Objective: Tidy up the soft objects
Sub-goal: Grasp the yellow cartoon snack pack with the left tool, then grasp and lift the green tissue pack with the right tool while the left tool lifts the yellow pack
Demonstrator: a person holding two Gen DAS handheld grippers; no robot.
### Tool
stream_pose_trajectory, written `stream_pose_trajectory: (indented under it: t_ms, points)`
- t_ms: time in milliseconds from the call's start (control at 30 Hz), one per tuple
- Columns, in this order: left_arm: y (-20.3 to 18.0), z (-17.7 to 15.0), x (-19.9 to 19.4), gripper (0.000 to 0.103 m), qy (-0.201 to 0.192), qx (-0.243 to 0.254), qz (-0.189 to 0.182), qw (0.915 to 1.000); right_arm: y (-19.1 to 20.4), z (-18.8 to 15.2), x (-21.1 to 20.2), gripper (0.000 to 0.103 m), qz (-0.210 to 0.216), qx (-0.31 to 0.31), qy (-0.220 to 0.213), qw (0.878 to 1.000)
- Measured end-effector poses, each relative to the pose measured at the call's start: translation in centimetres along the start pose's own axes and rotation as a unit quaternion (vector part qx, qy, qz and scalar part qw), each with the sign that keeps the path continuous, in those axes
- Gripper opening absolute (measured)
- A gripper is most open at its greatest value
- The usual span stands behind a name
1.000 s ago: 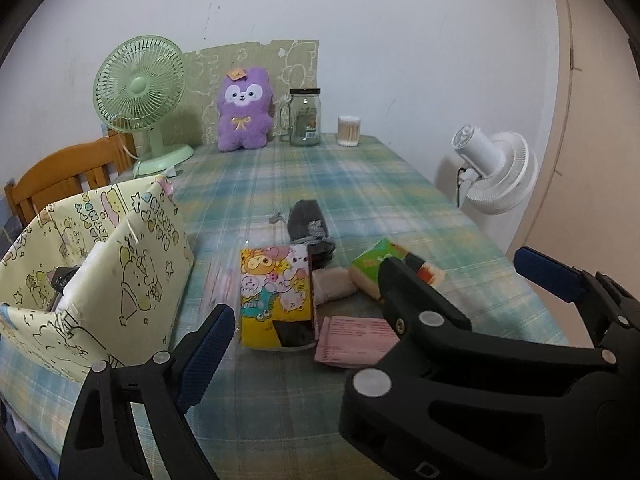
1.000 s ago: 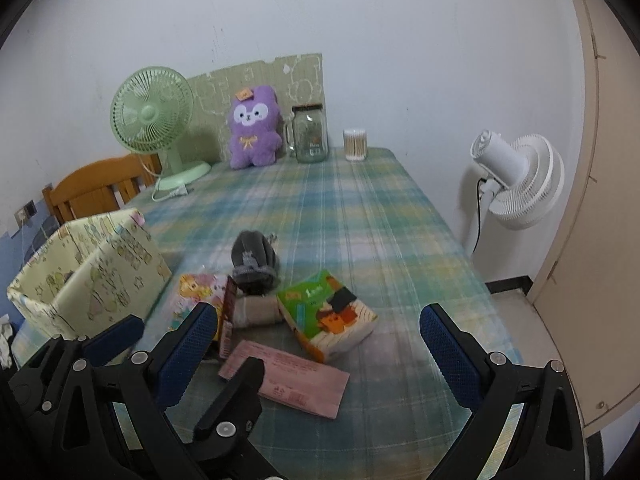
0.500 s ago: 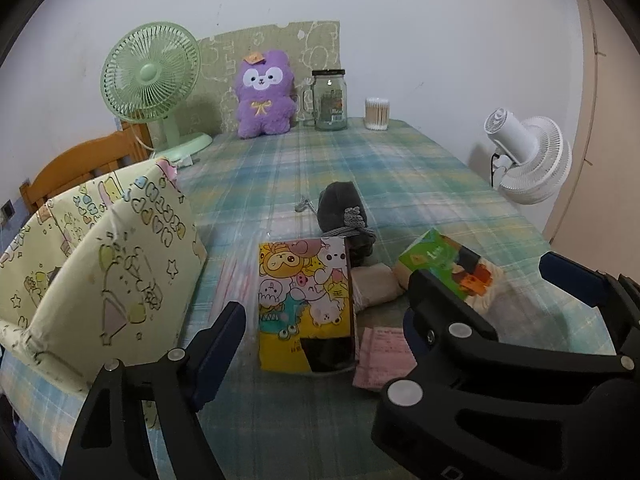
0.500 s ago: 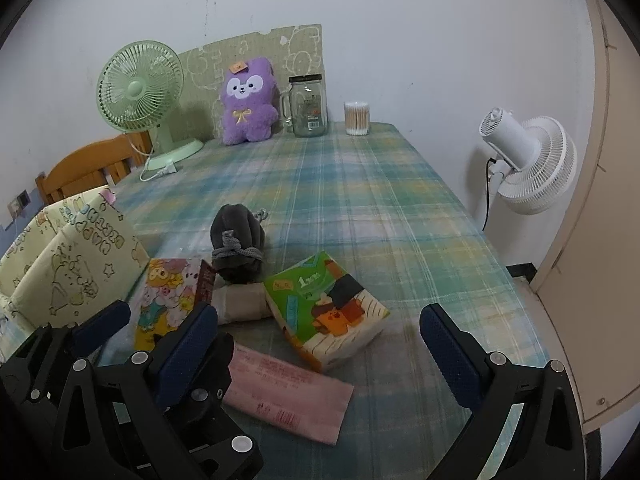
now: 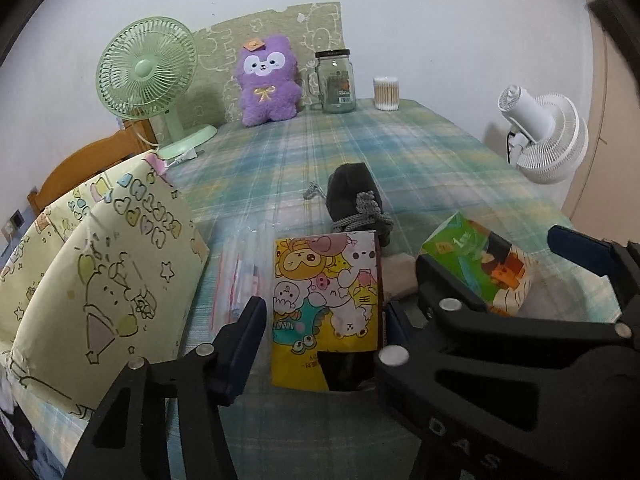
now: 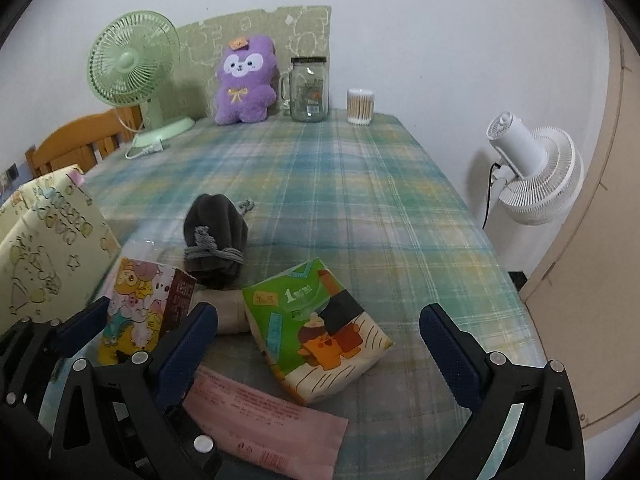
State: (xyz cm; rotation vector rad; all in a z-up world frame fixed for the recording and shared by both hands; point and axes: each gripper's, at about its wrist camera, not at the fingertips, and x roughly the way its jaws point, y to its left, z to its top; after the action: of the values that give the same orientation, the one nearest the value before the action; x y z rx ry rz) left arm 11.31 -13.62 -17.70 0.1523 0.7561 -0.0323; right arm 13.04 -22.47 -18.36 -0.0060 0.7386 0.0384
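A yellow cartoon-print pack (image 5: 326, 308) lies on the plaid table, between the fingers of my open left gripper (image 5: 320, 344); it also shows in the right wrist view (image 6: 138, 312). A green tissue pack (image 6: 316, 328) lies between the fingers of my open right gripper (image 6: 320, 344), seen too in the left wrist view (image 5: 480, 264). A dark grey drawstring pouch (image 6: 216, 236) lies behind them, a beige roll (image 6: 230, 314) between the packs, and a pink packet (image 6: 264, 424) at the near edge. Neither gripper touches anything.
A pale yellow cartoon fabric box (image 5: 88, 280) stands at the left. At the back are a green fan (image 5: 148, 76), a purple plush (image 5: 268, 80), a glass jar (image 5: 338, 82) and a cotton-swab tub (image 5: 386, 93). A white fan (image 6: 532, 176) stands off the right edge.
Both grippers have moved forward and lower toward the packs, which now appear larger and nearer. Both stay open. Nothing on the table has moved.
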Motion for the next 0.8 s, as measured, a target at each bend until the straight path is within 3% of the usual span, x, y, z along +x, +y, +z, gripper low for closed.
stream_pose_trajectory:
  t_ms: [100,233,367,800]
  points:
    - [0.0,0.1,0.3,0.057,0.006,-0.002,0.004,1.0000,-0.5,0.0,1.0,0.099,0.015,0.018,0.027,0.999]
    - [-0.1,0.2,0.5,0.051,0.016,0.001,0.000,0.9999,-1.0,-0.5,2.0,0.085,0.029,0.038,0.055,0.997]
    - [-0.2,0.2,0.5,0.050,0.017,0.001,0.000,0.9998,-0.6,-0.7,1.4,0.068,0.022,0.032,0.040,0.998]
    - [-0.3,0.5,-1.7,0.048,0.002,-0.008,-0.036,0.9993,-0.7,-0.2,-1.7,0.065,0.024,0.048,0.009,0.999]
